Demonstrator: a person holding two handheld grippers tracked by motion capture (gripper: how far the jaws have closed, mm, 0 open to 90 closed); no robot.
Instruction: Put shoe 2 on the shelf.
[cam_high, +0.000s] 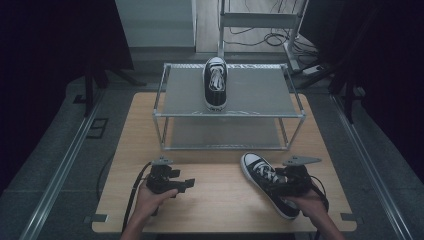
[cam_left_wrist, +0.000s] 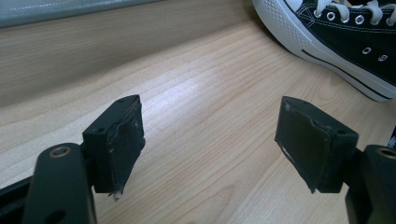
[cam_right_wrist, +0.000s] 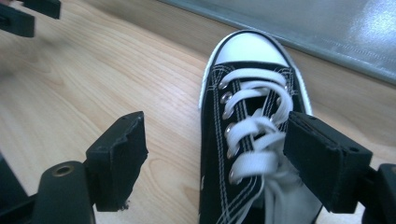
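A black canvas sneaker with white laces and toe cap lies on the wooden table at the front right, its toe toward the rack. My right gripper hovers over its laces, open; in the right gripper view the sneaker lies between and below the jaws, with the left pad clear of it. A matching sneaker stands on the top shelf of the metal rack. My left gripper rests at the front left, open over bare wood, the sneaker's side at the upper right.
The two-shelf rack takes the far half of the table; its lower shelf holds nothing. Bare wood lies between the two grippers. Cables and a metal frame are on the floor beyond the table. The left gripper's jaws show top left in the right gripper view.
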